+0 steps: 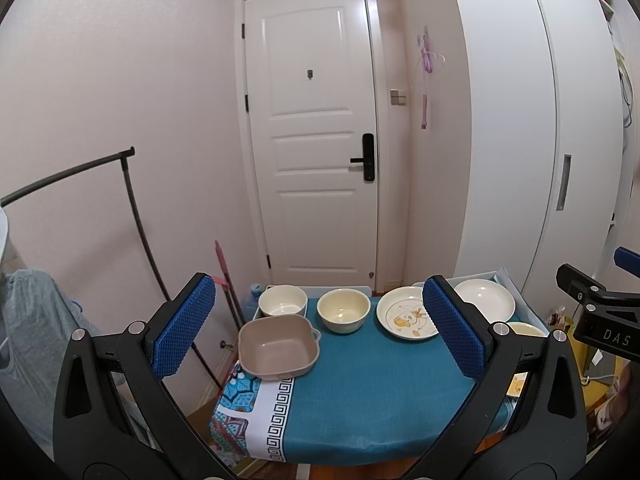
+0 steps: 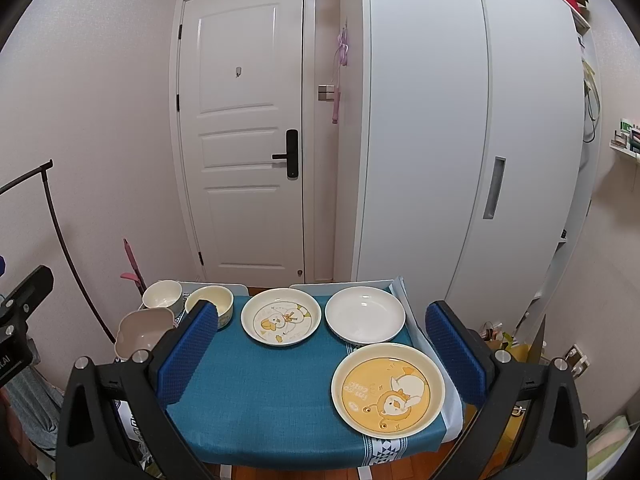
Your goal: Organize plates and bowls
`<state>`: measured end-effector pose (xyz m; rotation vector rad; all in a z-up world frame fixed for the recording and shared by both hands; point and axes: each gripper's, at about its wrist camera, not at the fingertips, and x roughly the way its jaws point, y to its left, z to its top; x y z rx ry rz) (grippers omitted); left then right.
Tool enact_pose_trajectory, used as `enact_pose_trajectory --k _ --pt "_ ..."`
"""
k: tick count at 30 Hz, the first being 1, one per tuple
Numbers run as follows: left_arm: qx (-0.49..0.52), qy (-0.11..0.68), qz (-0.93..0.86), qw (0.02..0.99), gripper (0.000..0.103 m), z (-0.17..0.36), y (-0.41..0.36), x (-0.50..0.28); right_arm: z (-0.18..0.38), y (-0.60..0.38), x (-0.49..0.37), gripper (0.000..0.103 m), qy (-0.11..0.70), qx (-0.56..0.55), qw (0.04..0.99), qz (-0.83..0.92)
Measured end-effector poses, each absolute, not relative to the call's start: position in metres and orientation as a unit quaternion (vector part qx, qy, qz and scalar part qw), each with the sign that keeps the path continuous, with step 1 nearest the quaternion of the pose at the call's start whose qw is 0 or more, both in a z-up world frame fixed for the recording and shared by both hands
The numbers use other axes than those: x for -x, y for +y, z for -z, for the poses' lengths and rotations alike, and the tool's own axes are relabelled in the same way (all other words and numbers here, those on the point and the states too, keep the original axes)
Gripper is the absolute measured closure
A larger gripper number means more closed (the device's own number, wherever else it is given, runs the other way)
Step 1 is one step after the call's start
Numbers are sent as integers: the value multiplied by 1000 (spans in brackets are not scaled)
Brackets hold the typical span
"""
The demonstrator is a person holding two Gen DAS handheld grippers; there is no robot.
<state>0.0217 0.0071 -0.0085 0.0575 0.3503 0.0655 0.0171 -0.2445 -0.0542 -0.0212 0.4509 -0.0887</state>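
Left wrist: left gripper [image 1: 320,328] level, jaws wide.

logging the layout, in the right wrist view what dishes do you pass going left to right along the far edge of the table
white bowl → pale yellow bowl → duck plate → plain white plate
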Motion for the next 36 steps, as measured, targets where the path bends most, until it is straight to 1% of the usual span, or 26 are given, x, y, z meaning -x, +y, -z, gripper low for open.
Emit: enact_pose_trajectory --k 36 --pt "-32 176 -30 983 0 5 5 -35 55 -245 -27 0 225 6 973 45"
